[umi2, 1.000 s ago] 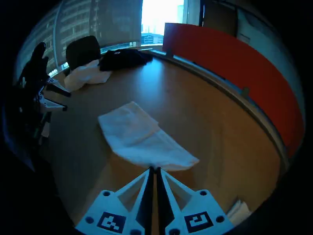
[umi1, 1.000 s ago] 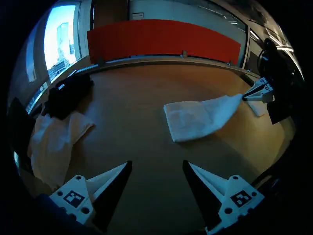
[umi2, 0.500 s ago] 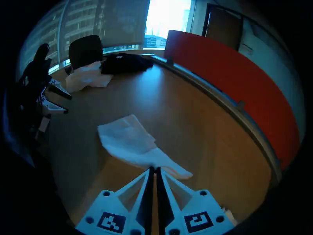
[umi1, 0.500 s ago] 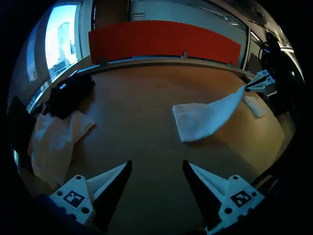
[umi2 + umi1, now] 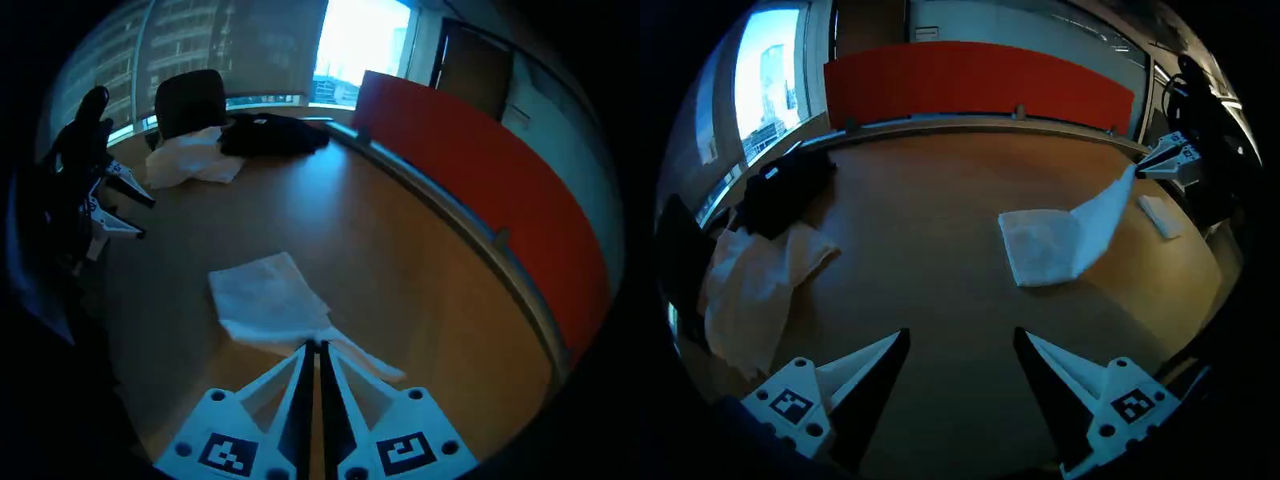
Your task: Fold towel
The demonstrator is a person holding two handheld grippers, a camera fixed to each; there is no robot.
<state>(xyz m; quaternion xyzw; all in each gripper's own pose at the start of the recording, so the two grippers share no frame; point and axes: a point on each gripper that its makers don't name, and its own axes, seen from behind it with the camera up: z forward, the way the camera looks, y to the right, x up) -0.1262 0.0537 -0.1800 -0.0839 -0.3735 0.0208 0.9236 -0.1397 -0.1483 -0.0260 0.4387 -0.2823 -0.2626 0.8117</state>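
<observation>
1 towel [image 5: 1040, 244] on table [image 5: 920, 200], R gripper [image 5: 314, 346] pinching its corner, L gripper [image 5: 960, 331] wide apart, 1 cloth heap [image 5: 752, 288]

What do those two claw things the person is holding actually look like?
They match. The left gripper and the right gripper each have two white, wedge-shaped fingers that taper to points, with black inner faces. Each finger's broad base carries a square black-and-white coded marker with small dark holes around it.

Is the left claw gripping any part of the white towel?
No, the left claw stands open above the table, while the towel lies farther ahead with one corner lifted by the right claw.
</observation>
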